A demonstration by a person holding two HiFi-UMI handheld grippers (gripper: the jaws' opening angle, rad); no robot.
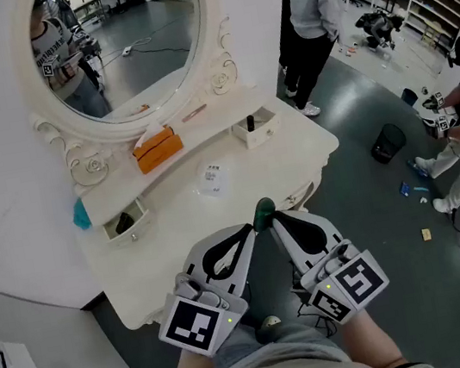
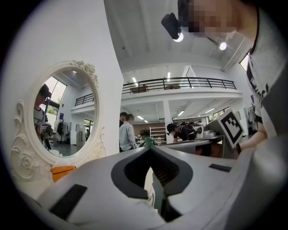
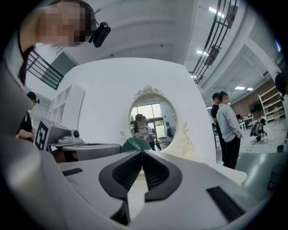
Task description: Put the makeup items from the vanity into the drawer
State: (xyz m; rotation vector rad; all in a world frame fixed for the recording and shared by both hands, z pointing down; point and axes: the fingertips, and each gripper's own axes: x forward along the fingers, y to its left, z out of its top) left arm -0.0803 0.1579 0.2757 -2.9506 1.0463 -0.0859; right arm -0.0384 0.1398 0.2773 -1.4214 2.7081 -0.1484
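Closest to us, the left gripper [image 1: 253, 227] and the right gripper [image 1: 274, 218] are held level, side by side, with their tips angled in toward each other at the front edge of the white vanity [image 1: 181, 257]. A small dark green item [image 1: 263, 212] sits right where the two sets of tips meet, touching both.

In the left gripper view the jaws are drawn together at the tips, with nothing between the pads, and the green item pokes up just past them. In the right gripper view the jaws likewise meet at the tips, leaving only a narrow slit lower down, through which we see the white tabletop. There the green item shows as a rounded dome just behind the tips. We cannot tell whether either pair pinches its base.

Further back on the vanity, a small pale packet [image 1: 211, 176] lies flat near the middle. An orange box [image 1: 158, 150] sits on the raised shelf under the oval mirror [image 1: 127, 39]. Two little drawers stand pulled out: the left drawer [image 1: 123, 224] looks dark inside, and the right drawer [image 1: 266, 129] holds a dark tube [image 1: 249, 122] standing upright.
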